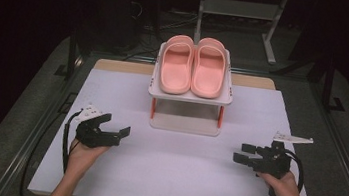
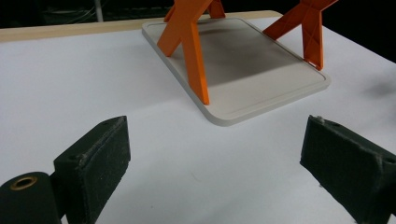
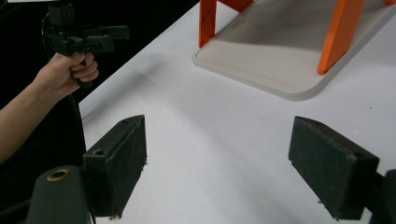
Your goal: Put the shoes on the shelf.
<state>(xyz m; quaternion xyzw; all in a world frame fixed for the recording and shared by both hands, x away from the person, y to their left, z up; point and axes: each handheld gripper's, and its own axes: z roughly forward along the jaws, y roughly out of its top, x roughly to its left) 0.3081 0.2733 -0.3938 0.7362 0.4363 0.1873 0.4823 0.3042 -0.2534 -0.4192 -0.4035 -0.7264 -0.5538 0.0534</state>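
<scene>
So there's a small two-tier rack (image 1: 190,96) sitting toward the far middle of a white table (image 1: 172,178), and everything else is easiest to place off that. The rack has a pale top shelf, orange legs (image 2: 196,60) and a pale base plate (image 2: 261,88) resting flat on the tabletop. Up on the top shelf is a pair of pink slippers (image 1: 193,65), side by side and touching along their inner edges, toes pointing away from the person.

The left gripper (image 1: 115,130) is on the near-left side of the rack, well apart from it, held by the person's left hand (image 1: 82,153). Its jaws are spread wide with nothing between them, just bare table showing in the gap in the left gripper view, with the rack's base corner out ahead.

The right gripper (image 1: 245,154) is near-right of the rack, also well apart, in the right hand (image 1: 286,185). Same deal: jaws spread wide, holding nothing. The right gripper view looks across at the rack's base and two orange legs, and off to the side the other hand (image 3: 70,70) shows gripping its tool.

Both grippers point inward toward each other, roughly level with each other in front of the rack.
</scene>
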